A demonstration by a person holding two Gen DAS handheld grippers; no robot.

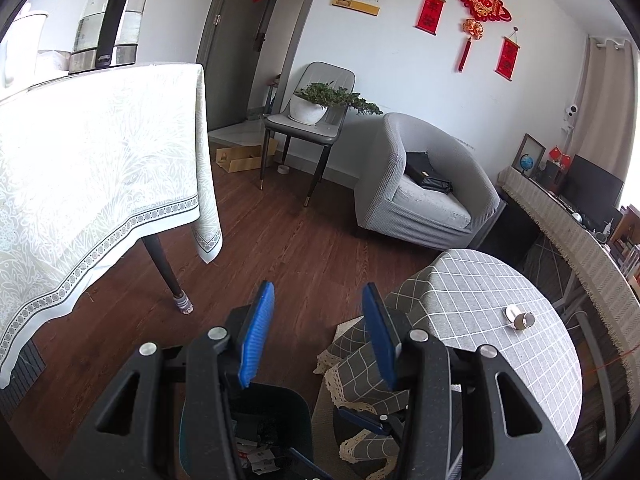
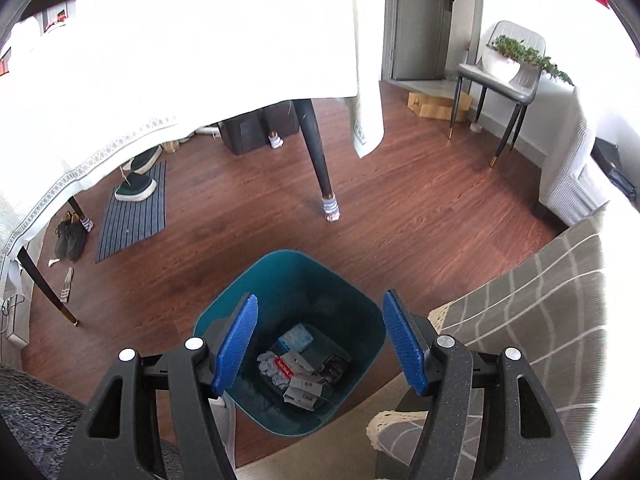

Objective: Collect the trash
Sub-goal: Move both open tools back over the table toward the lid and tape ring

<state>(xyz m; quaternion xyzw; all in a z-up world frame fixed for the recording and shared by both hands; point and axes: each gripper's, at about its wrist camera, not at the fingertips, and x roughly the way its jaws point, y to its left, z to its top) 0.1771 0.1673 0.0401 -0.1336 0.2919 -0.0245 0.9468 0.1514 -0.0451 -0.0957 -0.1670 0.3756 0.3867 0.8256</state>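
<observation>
The risk is a piece snagging on the draped white tablecloth or missing the bin's rim. The left gripper is spread and empty. The right gripper, spread and empty too, hangs above the teal bin, where paper trash lies. The small checked table crowds the bin's right side.

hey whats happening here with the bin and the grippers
A person is clearing trash with two handheld grippers. The right gripper hangs open and empty over the teal bin, which already holds crumpled paper and small packages. The left gripper is open and empty too, beside the checked-cloth table.
</observation>
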